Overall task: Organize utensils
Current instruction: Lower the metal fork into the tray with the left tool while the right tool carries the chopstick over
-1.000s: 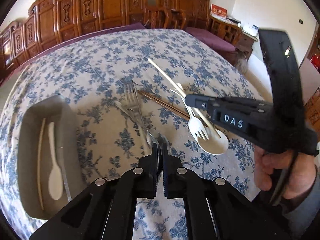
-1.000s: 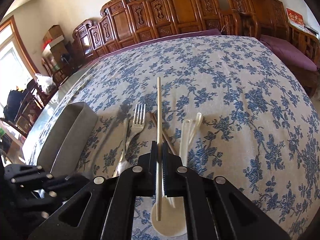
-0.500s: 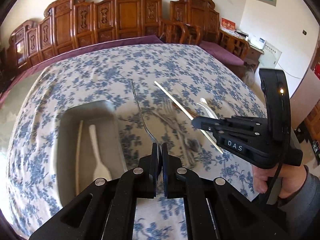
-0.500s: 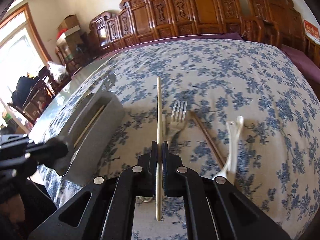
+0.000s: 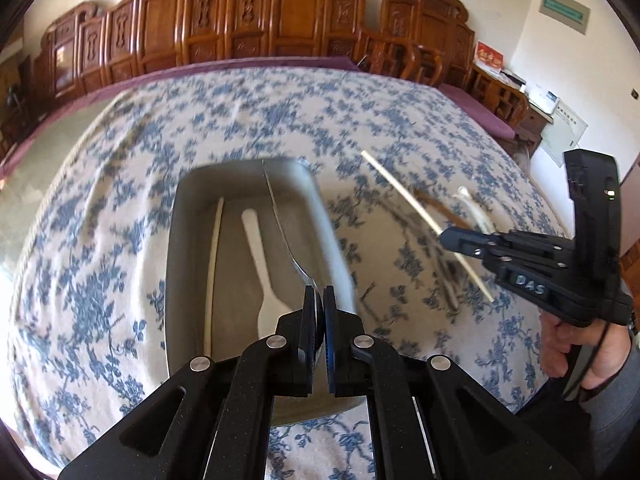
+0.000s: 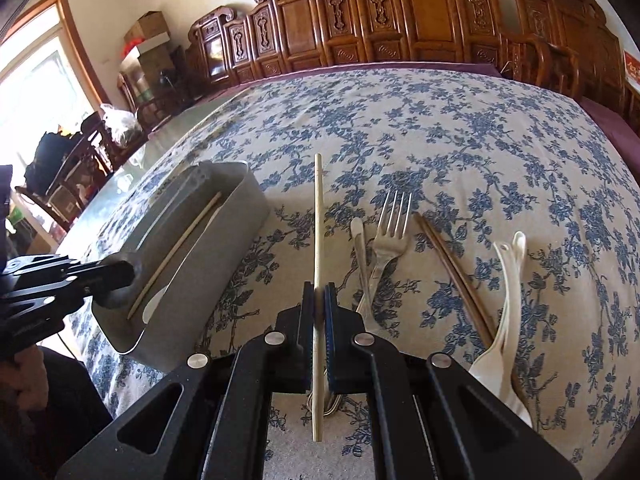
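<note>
My left gripper (image 5: 318, 300) is shut on a metal utensil (image 5: 280, 224) by its head end, handle pointing away, held over the grey tray (image 5: 180, 240). The tray holds a pale chopstick (image 5: 212, 264) and a white plastic spoon (image 5: 262, 264). My right gripper (image 6: 319, 300) is shut on a pale chopstick (image 6: 318, 224), held above the tablecloth right of the tray (image 6: 240, 216). It also shows in the left wrist view (image 5: 444, 236). On the cloth lie a metal fork (image 6: 390, 236), a metal utensil handle (image 6: 360, 252), brown chopsticks (image 6: 452, 272) and white plastic utensils (image 6: 508, 292).
The table carries a blue floral cloth (image 6: 460, 140). Carved wooden chairs (image 6: 400, 16) line the far edge. The tray stands near the table's left front edge. A hand (image 5: 580, 356) holds the right gripper at the right of the left wrist view.
My left gripper lifted the metal utensil off the cloth and carried it left over the tray. My right gripper rose with the chopstick and shifted left toward the tray.
</note>
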`<state>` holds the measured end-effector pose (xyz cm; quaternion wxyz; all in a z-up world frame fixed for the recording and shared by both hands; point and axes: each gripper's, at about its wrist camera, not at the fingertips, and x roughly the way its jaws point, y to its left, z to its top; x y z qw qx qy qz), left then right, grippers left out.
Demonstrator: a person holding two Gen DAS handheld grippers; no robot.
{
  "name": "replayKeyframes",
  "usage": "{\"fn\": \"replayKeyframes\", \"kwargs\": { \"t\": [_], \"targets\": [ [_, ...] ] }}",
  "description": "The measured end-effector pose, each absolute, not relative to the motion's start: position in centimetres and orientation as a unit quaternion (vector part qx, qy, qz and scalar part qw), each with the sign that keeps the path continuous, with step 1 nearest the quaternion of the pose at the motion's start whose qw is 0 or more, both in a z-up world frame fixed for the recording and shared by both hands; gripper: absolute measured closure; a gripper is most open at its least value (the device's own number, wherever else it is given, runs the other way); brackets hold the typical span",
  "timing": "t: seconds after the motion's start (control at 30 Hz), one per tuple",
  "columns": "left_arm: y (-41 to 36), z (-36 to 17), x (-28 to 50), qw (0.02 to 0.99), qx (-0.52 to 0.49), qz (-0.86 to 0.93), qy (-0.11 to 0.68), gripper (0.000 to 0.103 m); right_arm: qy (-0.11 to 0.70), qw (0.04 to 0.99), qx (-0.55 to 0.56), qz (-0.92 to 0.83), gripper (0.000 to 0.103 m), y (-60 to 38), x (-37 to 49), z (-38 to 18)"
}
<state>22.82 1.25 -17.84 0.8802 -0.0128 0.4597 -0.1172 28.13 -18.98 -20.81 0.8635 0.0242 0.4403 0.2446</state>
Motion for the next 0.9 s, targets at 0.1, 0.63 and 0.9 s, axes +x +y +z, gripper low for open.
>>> {"fn": "replayKeyframes", "kwargs": {
  "t": [0.1,0.63,0.9],
  "targets": [
    [1.8,-18.7,23.1,0.876,-0.018,-0.113,0.469,0.100,0.443,0.863,0.022,0.243,0.097,-19.0,28.2,-21.0],
    [3.9,-21.0,24.7,0.862,-0.026,-0.078,0.500,0.100,0.443,0.859,0.015,0.255,0.097,-17.9,28.3,-21.0],
    [4.3,-20.4,24.6,0.867,-0.026,-0.073,0.492,0.100,0.429,0.863,0.014,0.267,0.097,-17.5,27.6,-20.0]
  ]
}}
